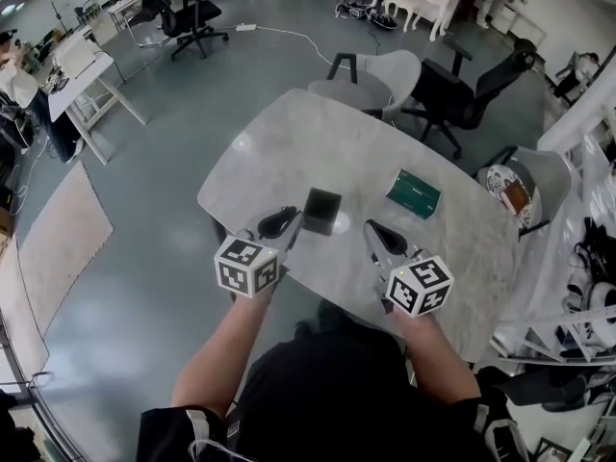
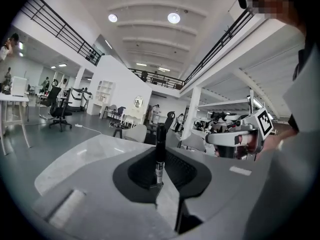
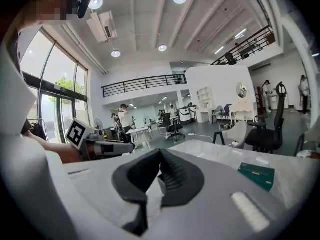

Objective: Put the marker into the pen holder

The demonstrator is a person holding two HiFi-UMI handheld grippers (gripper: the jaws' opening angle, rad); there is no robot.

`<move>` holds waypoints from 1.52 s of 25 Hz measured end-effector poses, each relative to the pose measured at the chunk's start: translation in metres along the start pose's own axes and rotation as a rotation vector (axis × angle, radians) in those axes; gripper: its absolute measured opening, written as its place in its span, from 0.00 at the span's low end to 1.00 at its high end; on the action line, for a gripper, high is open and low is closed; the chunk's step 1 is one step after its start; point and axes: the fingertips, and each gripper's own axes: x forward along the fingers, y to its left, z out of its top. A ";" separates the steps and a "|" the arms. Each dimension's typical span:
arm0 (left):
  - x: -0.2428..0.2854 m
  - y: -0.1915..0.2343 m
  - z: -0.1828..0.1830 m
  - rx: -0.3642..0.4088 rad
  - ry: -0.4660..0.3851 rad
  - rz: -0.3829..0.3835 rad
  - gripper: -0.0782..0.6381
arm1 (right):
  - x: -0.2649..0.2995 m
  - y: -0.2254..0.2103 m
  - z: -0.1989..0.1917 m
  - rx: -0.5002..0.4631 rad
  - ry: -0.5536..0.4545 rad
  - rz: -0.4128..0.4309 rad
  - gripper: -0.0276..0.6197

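Note:
A black marker [image 2: 160, 146] stands upright between the jaws of my left gripper [image 2: 159, 181], which is shut on its lower end. In the head view the left gripper [image 1: 285, 223] hovers just left of the black square pen holder [image 1: 321, 210] on the marble table [image 1: 289, 133], and the marker [image 1: 294, 232] shows as a thin dark stick beside the holder. My right gripper [image 1: 377, 232] sits to the right of the holder. Its dark pads [image 3: 172, 176] meet with nothing between them.
A green box [image 1: 414, 193] lies on the table right of the holder, also seen as the green box [image 3: 257, 174]. Grey and black office chairs [image 1: 380, 80] stand at the far side of the table. The near table edge runs under both grippers.

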 end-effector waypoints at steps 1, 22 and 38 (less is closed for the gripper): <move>0.008 0.004 -0.001 -0.001 0.008 -0.002 0.19 | 0.003 -0.006 0.002 0.006 -0.005 -0.004 0.05; 0.124 0.049 -0.067 0.111 0.172 0.000 0.19 | 0.062 -0.076 -0.026 0.099 0.090 0.035 0.05; 0.118 0.055 -0.106 0.177 0.299 -0.020 0.19 | 0.049 -0.064 -0.047 0.125 0.121 0.038 0.05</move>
